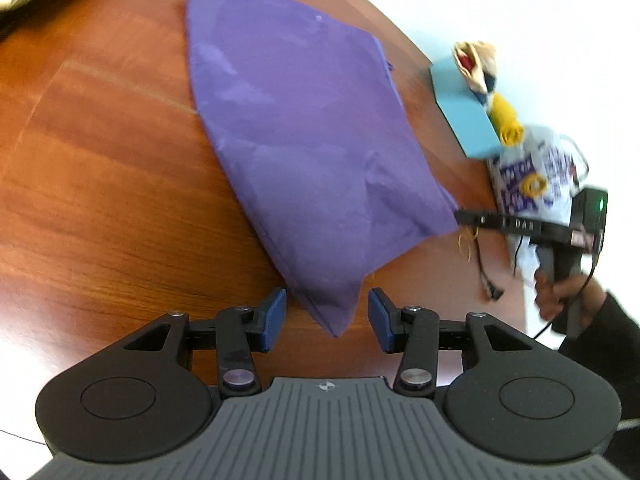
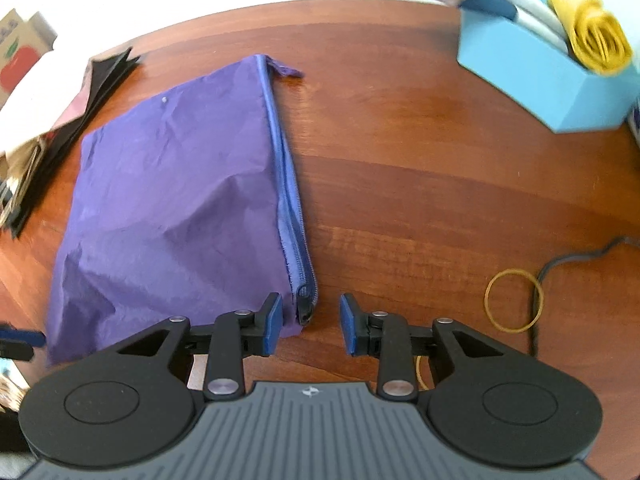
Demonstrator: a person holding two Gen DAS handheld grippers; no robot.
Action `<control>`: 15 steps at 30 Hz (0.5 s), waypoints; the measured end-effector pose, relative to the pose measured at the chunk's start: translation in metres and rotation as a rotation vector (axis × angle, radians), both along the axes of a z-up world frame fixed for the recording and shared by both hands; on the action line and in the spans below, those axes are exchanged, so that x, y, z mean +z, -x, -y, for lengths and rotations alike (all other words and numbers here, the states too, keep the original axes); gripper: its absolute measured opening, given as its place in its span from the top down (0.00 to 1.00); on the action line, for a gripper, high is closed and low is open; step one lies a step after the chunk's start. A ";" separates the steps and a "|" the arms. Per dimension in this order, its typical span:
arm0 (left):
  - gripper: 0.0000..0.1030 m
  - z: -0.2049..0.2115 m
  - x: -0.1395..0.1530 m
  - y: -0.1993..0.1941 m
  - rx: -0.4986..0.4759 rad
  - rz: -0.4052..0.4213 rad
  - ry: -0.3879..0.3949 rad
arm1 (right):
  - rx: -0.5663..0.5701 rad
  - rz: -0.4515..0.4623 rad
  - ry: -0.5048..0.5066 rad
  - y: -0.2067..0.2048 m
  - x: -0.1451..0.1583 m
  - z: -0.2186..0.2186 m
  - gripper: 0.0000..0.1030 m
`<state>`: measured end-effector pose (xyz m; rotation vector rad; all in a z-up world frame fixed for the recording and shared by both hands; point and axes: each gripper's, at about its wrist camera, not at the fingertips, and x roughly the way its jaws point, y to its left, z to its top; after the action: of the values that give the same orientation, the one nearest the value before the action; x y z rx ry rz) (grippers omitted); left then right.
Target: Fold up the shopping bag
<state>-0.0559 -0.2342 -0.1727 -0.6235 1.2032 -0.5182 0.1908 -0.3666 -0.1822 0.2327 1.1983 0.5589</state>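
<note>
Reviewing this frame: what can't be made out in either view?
- Left wrist view: print on the white bag is blurred; the right gripper shows side-on, so its opening is unreadable.
- Right wrist view: the purple bag has its near corner hidden behind the right gripper; the stack at left is cut off by the edge.
- Both: the underside of the purple bag.

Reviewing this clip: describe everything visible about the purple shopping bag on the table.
The purple shopping bag is thin, crinkled fabric, lying flat on the wooden table, roughly four-sided. A lighter blue zipper runs along one edge, its dark pull at the near end. One corner lies between the left gripper pads, the zipper end between the right gripper pads; neither presses on it. A small light speck marks its surface.
</note>
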 end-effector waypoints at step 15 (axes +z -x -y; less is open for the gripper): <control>0.79 0.023 -0.026 -0.017 -0.052 -0.095 0.073 | -0.172 -0.185 -0.214 -0.011 -0.037 0.013 0.83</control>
<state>-0.0390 -0.2577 -0.1988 -0.6864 1.2973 -0.5837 0.2015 -0.3801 -0.2191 0.5742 1.2830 0.5224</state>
